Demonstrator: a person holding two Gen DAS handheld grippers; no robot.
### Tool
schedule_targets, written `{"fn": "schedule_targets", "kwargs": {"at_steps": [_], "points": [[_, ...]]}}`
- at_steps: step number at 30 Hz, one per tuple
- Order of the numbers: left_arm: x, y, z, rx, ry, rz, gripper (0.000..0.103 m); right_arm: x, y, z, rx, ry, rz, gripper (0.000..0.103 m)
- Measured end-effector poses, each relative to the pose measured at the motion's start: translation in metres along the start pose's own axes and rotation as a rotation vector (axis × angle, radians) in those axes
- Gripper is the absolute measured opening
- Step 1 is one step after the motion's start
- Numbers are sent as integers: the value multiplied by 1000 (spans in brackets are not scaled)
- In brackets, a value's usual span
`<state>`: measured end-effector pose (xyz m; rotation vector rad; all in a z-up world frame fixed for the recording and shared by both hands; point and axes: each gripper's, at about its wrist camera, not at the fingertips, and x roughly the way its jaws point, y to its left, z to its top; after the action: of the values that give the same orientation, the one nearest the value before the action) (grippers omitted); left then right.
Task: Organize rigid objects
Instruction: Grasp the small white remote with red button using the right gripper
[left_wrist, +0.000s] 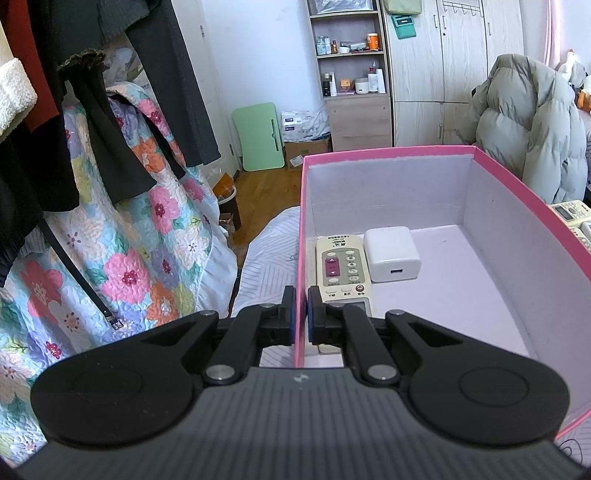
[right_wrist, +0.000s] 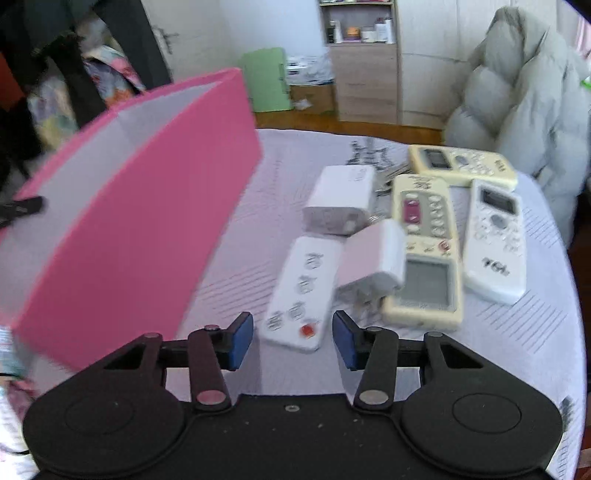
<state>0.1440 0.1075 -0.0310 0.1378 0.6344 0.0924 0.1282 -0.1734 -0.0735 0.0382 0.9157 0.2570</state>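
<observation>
Pinching the pink cardboard box (left_wrist: 524, 206) wall with our left gripper (left_wrist: 301, 314), we hold our right gripper (right_wrist: 293, 341) open above a small white remote (right_wrist: 299, 291) on the bedsheet (right_wrist: 517, 332).

We are clamping our left gripper (left_wrist: 301, 314) on the near wall of the pink box (left_wrist: 517, 192), one finger outside, one inside. In the box a cream remote (left_wrist: 341, 269) is lying along the nine o'clock wall, and a white charger (left_wrist: 392, 254) is sitting just beside it at three o'clock. More remotes (left_wrist: 572, 218) are showing outside the box at three o'clock.
</observation>
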Motion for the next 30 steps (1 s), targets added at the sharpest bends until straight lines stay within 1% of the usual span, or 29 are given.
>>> {"fn": "schedule_targets", "kwargs": {"at_steps": [5,6,7,8,12,13,14,16,17,19,20,22,23,26,30], "points": [[0,0,0,-2,1,0,5,9,3,8,-20,-20,-18,55],[0,0,0,-1,0,-1,5,10,5,8,-33,-23,-30,49],[0,0,0,0,1,1,5,9,6,7,-51,-22,-50,48],[0,0,0,0,1,0,5,7,7,6,-57,-17,-50,47],[-1,1,0,-5,-2,-3,5,-1,4,3,-40,28,4,47],[-1,1,0,-3,-3,-3,5,-1,6,3,-53,41,4,47],[-1,2,1,-1,-2,-1,5,0,9,5,-76,54,-10,48],[-1,2,1,7,3,5,5,4,17,9,-103,73,-29,55],[-1,2,2,9,6,7,5,6,20,11,-118,76,-25,59],[-1,5,3,3,10,4,5,12,23,14,-138,67,-14,60],[-2,5,3,2,10,4,5,14,23,17,-133,62,-14,59],[-2,7,3,3,10,4,5,15,21,19,-126,47,-24,48],[-2,5,3,2,9,3,5,15,19,20,-119,39,-24,44],[-2,4,2,6,7,2,5,14,14,18,-122,31,-2,43],[-2,3,2,6,7,2,5,8,12,13,-121,18,-1,43]]}}
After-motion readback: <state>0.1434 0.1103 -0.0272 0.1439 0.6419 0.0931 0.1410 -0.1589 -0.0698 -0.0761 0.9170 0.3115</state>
